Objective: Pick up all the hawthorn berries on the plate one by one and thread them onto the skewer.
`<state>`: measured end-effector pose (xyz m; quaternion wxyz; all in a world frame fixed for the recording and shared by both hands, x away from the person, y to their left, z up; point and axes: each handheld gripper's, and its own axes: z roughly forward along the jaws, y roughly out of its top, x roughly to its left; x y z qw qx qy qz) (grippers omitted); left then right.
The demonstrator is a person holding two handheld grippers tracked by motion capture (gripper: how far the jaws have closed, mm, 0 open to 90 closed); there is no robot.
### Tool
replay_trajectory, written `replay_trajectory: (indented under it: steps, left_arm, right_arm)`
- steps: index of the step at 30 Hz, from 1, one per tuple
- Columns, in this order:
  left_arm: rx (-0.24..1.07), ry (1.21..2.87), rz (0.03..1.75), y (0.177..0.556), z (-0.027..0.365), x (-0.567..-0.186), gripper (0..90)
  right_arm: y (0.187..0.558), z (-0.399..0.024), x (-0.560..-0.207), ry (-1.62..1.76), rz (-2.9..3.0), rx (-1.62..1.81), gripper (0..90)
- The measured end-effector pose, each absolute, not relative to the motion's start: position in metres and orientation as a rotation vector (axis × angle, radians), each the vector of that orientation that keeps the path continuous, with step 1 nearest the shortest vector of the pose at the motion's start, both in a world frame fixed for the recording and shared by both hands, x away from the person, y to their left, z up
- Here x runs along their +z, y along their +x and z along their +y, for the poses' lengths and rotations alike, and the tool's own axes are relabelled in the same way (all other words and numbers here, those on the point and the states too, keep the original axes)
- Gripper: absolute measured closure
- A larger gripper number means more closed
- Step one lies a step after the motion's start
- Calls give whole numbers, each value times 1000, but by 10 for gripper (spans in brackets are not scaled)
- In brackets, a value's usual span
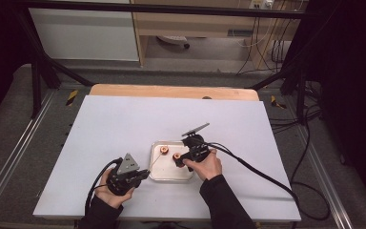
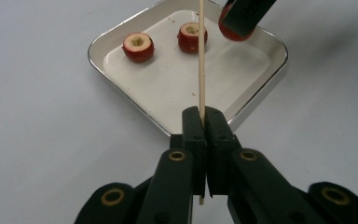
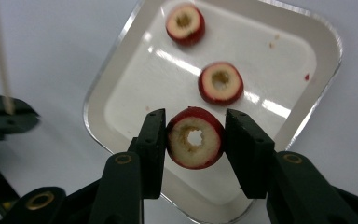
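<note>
A shallow metal tray (image 1: pixel 153 177) lies on the white table and holds two cored red fruits (image 3: pixel 185 23) (image 3: pixel 221 82). A third cored red fruit (image 3: pixel 195 154) sits between the pads of my right gripper (image 3: pixel 195 135), which is shut on it just above the tray's near part. In the left gripper view that same fruit (image 2: pixel 228 30) hangs over the tray (image 2: pixel 177 88) under the right jaw. My left gripper (image 2: pixel 204 122) is shut on a thin wooden skewer (image 2: pixel 201 60), whose tip points over the tray toward the fruits. The left gripper (image 1: pixel 145 174) rests left of the tray.
A white sheet covers the table (image 1: pixel 124 124), with a wooden edge (image 1: pixel 171 90) at the far side. Black cables (image 1: pixel 267 176) trail from the right gripper across the table's right part. A black frame (image 1: pixel 38 71) and metal rails stand around the table.
</note>
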<state>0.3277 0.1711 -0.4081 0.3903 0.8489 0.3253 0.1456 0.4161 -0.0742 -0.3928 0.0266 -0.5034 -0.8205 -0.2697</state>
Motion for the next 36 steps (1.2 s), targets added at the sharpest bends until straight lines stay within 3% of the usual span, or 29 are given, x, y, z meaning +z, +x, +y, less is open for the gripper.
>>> replay_trajectory:
  steps: [8, 18, 36]
  left_arm:
    - [364, 2095, 866, 325, 172, -406, 882]
    - [332, 2032, 921, 322, 170, -407, 882]
    - [274, 1957, 947, 315, 159, -406, 881]
  right_arm:
    - [405, -98, -369, -1573, -2310, -1316, 602]
    - [396, -109, -375, -1584, -1990, -1824, 603]
    - [385, -92, -387, -1502, -1668, -2247, 604]
